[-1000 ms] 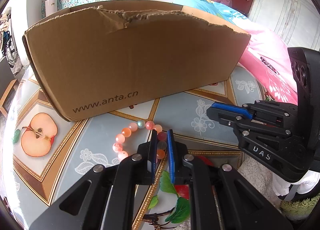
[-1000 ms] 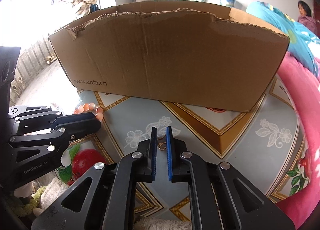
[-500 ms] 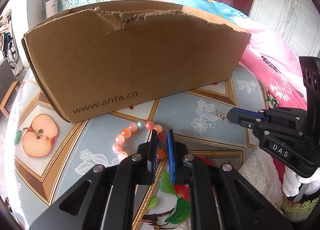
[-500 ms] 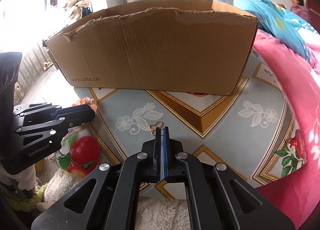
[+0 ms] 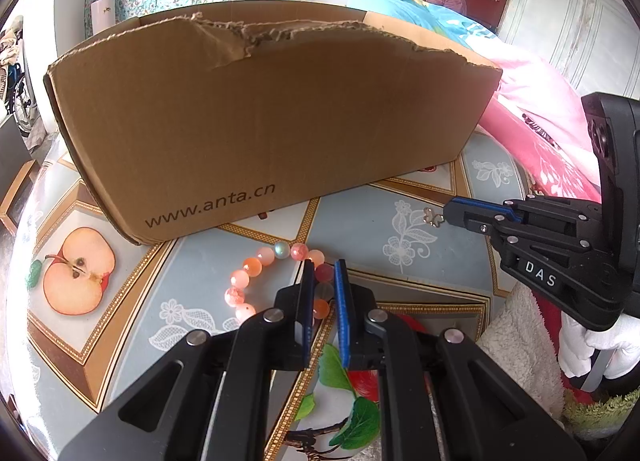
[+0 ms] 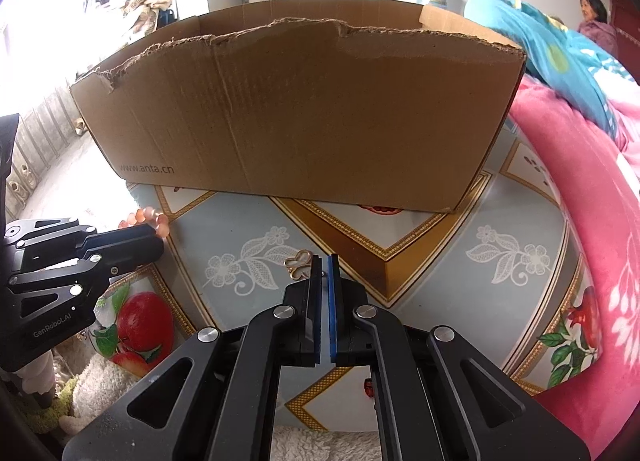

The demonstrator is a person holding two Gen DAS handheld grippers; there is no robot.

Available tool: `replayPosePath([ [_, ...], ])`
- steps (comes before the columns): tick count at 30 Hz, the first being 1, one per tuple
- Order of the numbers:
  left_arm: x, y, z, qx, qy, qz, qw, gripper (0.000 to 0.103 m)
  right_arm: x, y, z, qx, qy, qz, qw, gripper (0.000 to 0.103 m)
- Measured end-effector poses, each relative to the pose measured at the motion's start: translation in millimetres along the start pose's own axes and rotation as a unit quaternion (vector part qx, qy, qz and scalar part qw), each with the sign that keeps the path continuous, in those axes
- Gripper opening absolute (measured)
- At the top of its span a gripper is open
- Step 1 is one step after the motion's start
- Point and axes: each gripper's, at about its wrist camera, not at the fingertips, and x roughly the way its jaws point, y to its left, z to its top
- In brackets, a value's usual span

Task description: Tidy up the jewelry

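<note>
Gold charm (image 6: 298, 264) lies just left of the closed right claw (image 6: 324, 261) tips.

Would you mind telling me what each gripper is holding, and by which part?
Left gripper: pink bead bracelet, gripped on its right-hand beads. Right gripper: small gold clover-shaped charm, pinched at its edge.

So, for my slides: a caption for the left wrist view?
Left tool pinching a bead bracelet before a cardboard box.

Fruit-print table (image 5: 436, 261) carries the cardboard box (image 5: 260, 121); before it lie a bead bracelet (image 5: 264, 269) and gold clasp (image 6: 298, 263).
</note>
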Motion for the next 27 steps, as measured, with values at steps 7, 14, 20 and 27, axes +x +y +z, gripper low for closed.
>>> replayPosePath([
  [7,-0.8,1.2,-1.2,-0.006,-0.002,-0.003,1.0000,0.009,0.8,6.4,-3.0,-0.007,0.006,-0.010,1.000,0.003],
  [14,-1.3,1.3,-1.5,-0.006,-0.004,-0.003,1.0000,0.009,15.7,9.5,5.9,-0.001,-0.003,-0.015,1.000,0.003],
  [20,-1.1,2.0,-1.4,-0.008,-0.004,-0.004,1.0000,0.010,7.8,2.8,8.0,0.025,-0.006,0.007,1.000,0.019],
  [27,-0.6,2.4,-0.4,-0.009,-0.004,-0.006,0.9999,0.010,3.7,10.2,2.8,0.044,0.010,0.036,0.998,0.041],
])
